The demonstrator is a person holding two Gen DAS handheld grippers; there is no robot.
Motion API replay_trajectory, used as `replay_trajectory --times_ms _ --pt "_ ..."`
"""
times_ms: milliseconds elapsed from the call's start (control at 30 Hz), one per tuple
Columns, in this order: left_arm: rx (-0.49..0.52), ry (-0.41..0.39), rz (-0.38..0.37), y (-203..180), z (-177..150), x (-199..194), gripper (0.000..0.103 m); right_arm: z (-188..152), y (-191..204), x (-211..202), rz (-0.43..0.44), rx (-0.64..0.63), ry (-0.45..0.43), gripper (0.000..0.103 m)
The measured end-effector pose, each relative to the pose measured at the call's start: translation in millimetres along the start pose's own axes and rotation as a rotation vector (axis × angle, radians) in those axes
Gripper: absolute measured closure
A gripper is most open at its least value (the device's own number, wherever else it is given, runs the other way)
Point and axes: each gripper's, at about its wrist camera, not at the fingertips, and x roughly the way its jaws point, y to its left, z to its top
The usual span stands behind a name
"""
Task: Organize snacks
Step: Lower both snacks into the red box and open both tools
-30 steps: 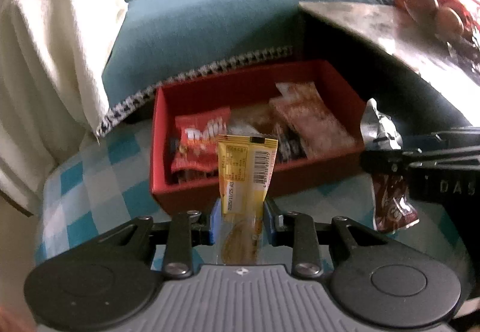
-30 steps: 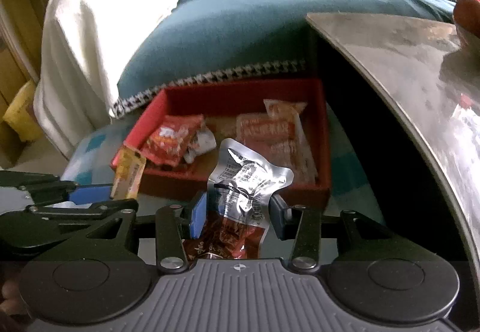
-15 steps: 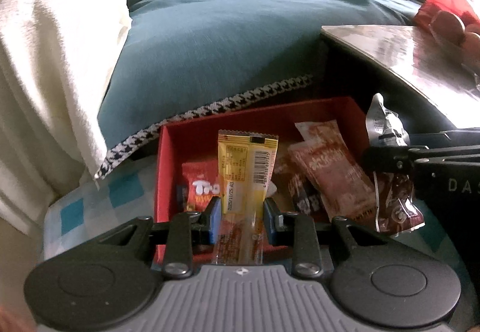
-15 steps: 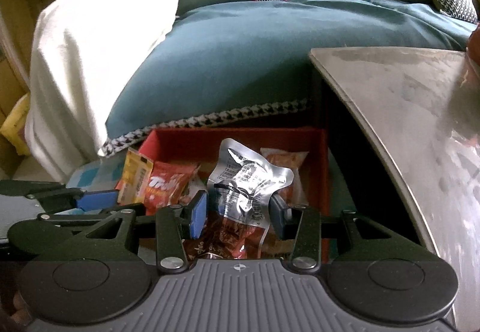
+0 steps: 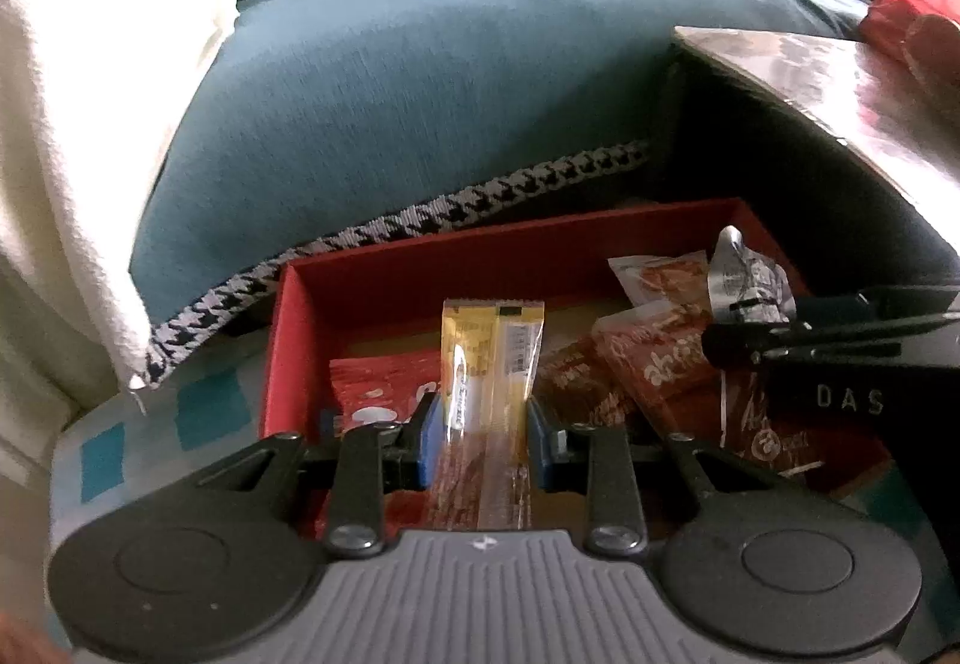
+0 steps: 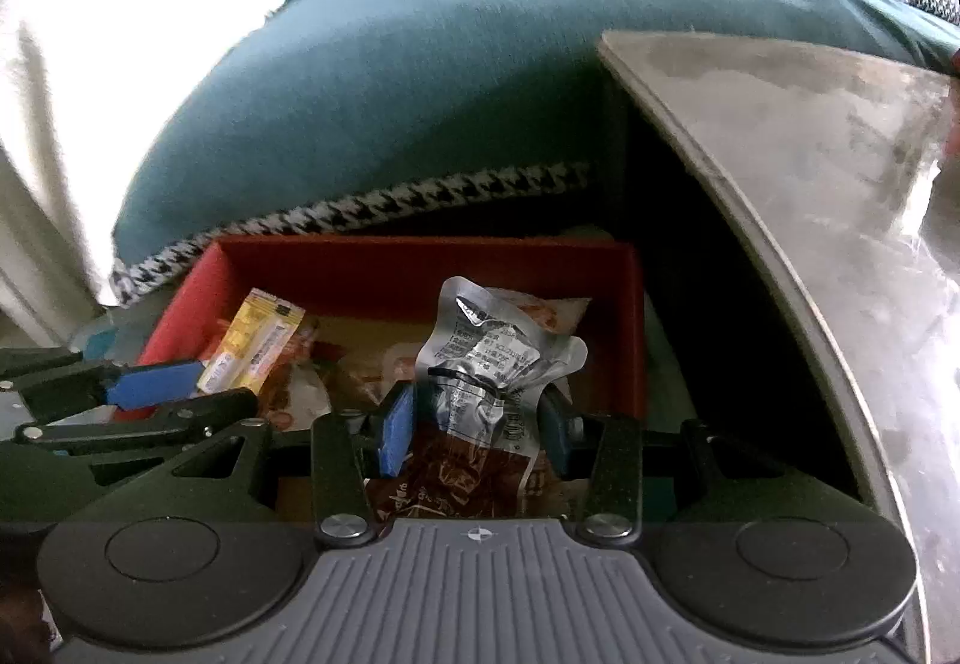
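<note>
- Both snacks have travelled from short of the red box (image 5: 420,268) to above its inside.
- Left gripper (image 5: 480,433) pinches the upright yellow snack bar (image 5: 489,358); right gripper (image 6: 477,430) pinches the silver-and-brown pouch (image 6: 480,364).
- Box floor lies directly below both.

Yellow bar (image 5: 492,364) and silver pouch (image 6: 486,364) upright above red box (image 5: 420,268).

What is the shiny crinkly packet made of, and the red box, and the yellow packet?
Silver packet: probably foil-lined plastic; it is mirror-shiny and creased. Red box: looks like matte cardboard, with flat, thin, dull walls, though I can't be sure. Yellow packet: glossy plastic film, partly clear, with a bright glare streak.
</note>
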Motion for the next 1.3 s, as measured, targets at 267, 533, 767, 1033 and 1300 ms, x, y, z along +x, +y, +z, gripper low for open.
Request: replay_trajectory --times_ms 267,533,767,1033,1300 --pt "0.005 0.025 0.008 -2 1 18 0.079 2 -1 16 -0.007 -0.004 0.032 0.051" --pt "0.003 0.036 0.008 -2 2 26 0.077 5 7 21 0.002 -0.026 0.037 0.049" --pt "0.002 0.038 0.025 -1 3 23 0.073 8 5 15 -0.005 -0.016 0.020 0.043" --pt "0.005 0.018 0.039 0 2 4 0.067 9 8 -2 0.004 -0.009 -0.004 0.034" --pt "0.005 -0.015 0.050 2 -3 -23 0.060 4 14 -33 0.004 -0.014 -0.034 0.030"
